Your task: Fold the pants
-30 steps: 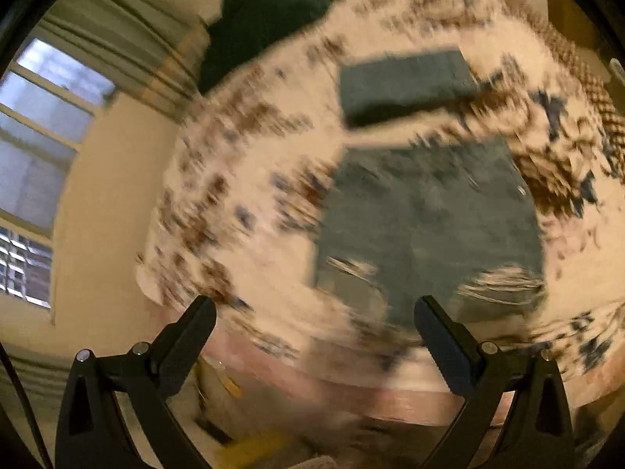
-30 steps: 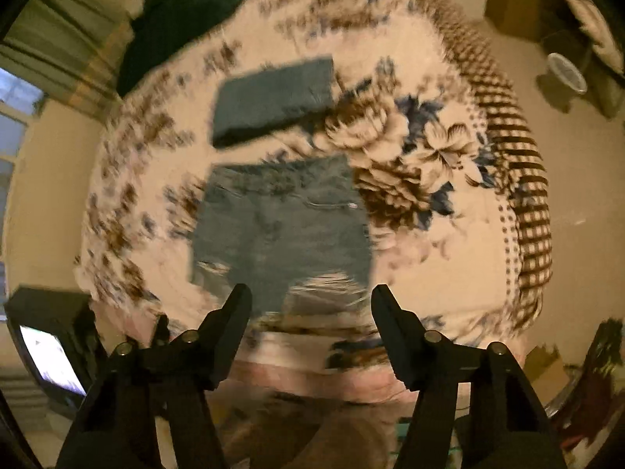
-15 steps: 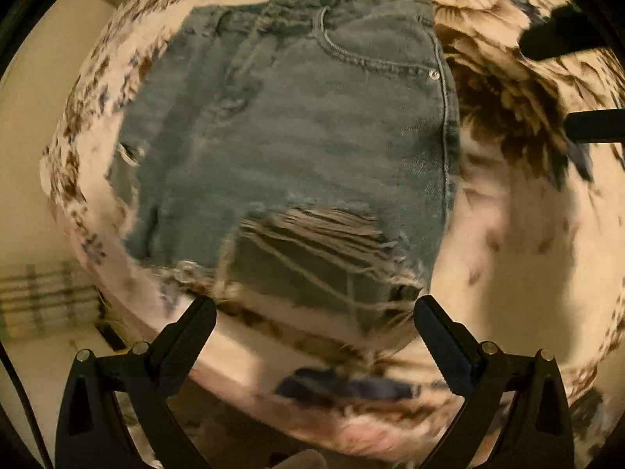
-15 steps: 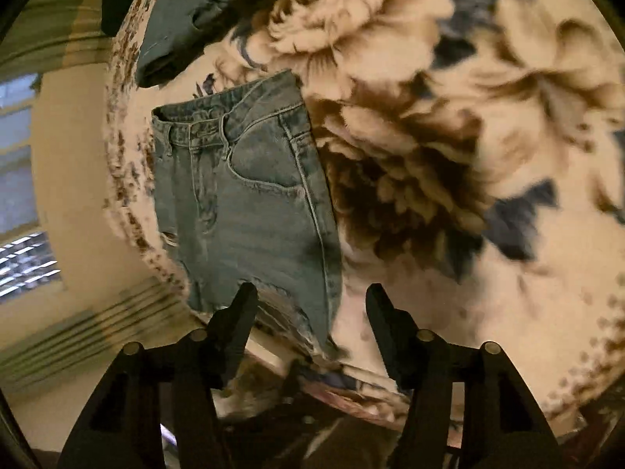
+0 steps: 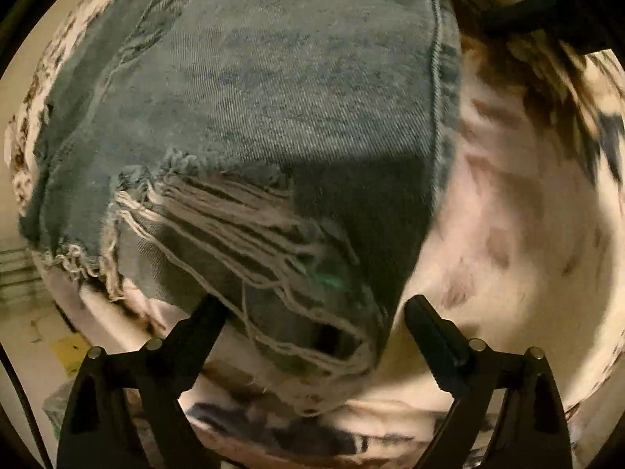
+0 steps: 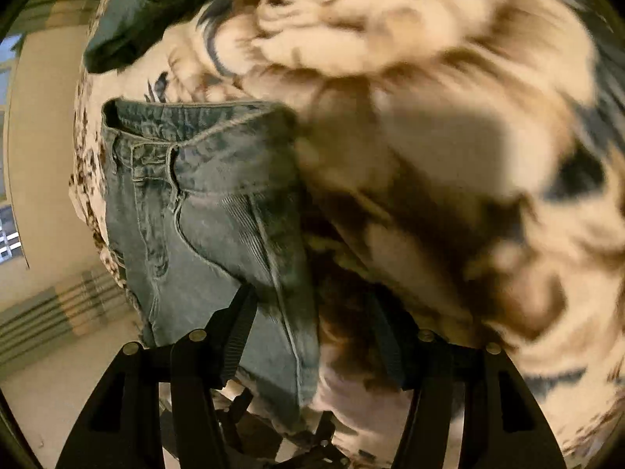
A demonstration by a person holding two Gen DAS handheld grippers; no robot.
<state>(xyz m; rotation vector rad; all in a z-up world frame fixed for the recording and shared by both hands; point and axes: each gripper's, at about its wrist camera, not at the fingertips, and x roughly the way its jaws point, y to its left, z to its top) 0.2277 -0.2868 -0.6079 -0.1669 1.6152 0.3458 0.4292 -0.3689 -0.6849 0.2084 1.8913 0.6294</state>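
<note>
Presently: denim shorts [image 5: 273, 97] flat on floral bedspread [image 5: 527, 234], frayed hem at the bed's near edge.
Left gripper [image 5: 314, 312] fingers apart, straddling the torn hem (no contact discernible). Right gripper [image 6: 312, 312] fingers apart over the shorts' right side seam; second folded denim item [image 6: 129, 11] lies toward the far edge.

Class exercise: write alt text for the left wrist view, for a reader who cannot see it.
A pair of faded blue denim shorts with a frayed, ripped hem lies flat on a cream and brown floral bedspread, filling most of the view. The open left gripper hovers at the torn hem, its black fingers apart and holding nothing.
</note>
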